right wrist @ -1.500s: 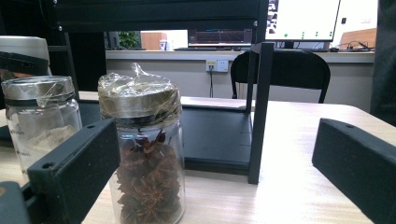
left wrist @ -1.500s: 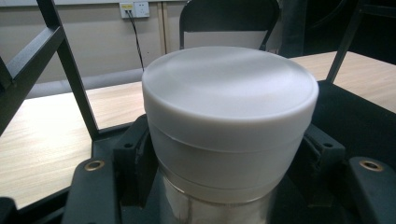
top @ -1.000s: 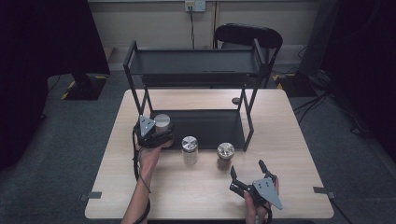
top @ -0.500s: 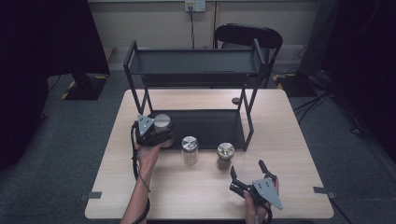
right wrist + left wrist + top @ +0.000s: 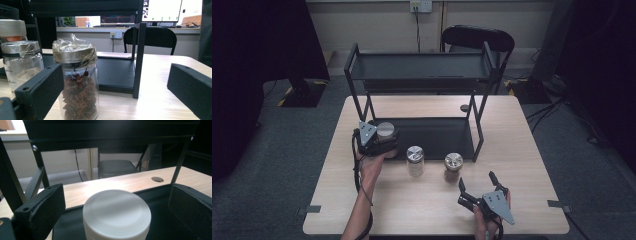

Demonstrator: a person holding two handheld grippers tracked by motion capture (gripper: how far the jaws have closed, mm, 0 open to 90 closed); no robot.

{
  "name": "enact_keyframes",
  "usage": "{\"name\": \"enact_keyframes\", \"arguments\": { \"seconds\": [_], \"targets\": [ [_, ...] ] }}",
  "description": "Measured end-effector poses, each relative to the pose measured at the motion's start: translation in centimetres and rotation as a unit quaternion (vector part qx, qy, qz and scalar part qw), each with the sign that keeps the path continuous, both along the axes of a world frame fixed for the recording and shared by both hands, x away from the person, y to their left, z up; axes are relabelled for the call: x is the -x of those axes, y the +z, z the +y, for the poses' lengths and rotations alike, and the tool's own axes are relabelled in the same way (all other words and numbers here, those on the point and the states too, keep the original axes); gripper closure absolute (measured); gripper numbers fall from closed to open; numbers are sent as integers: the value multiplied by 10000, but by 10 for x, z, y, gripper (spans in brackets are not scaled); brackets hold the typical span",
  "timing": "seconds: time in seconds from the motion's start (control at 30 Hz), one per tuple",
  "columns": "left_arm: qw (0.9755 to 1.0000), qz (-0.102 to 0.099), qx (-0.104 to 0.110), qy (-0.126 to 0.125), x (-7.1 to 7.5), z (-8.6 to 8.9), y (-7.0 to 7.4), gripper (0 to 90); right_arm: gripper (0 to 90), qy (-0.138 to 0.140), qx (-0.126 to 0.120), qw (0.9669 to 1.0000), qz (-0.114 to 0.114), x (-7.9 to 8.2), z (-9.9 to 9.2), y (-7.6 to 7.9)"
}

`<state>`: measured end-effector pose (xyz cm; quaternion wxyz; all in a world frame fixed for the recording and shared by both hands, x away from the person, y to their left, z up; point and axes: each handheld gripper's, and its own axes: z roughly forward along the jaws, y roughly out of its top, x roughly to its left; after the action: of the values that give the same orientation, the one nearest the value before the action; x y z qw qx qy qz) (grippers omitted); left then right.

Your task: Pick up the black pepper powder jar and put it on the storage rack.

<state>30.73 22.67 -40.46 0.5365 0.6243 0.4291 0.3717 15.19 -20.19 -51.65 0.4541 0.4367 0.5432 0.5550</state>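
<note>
While the rack (image 5: 422,75) stands over the table (image 5: 337,200), the white-lidded jar (image 5: 117,213) sits on its bottom tray (image 5: 437,132), at the left end. The left gripper (image 5: 379,142) has just been opening; its jaws stand clear on both sides of the jar. Best draw straight back, level, without clipping the lid. The right gripper (image 5: 477,192) rests agape, facing the anise jar (image 5: 78,82).

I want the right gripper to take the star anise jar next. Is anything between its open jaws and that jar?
Nothing visible is. In the right gripper view the star anise jar stands on the table just ahead of the open right gripper, toward its left jaw. The powder jar is off to the side, and the rack post stands behind.
</note>
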Motion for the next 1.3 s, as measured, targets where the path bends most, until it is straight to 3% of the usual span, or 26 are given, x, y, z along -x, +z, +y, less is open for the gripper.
{"name": "enact_keyframes", "arguments": {
  "seconds": [0.83, 0.97, 1.3],
  "targets": [
    [9990, -446, 71, 47, 23, 1, 17, 0, 0, -3, -1, 10000, -2, 0, 0, 0],
    [9984, -564, 79, -2, 30, 2, 17, 0, 0, -7, -3, 10000, 0, 0, 0, 0],
    [9982, -598, 56, -40, 45, 2, 13, 0, 0, -12, -8, 10000, 6, 0, 0, 0]
  ]
}}
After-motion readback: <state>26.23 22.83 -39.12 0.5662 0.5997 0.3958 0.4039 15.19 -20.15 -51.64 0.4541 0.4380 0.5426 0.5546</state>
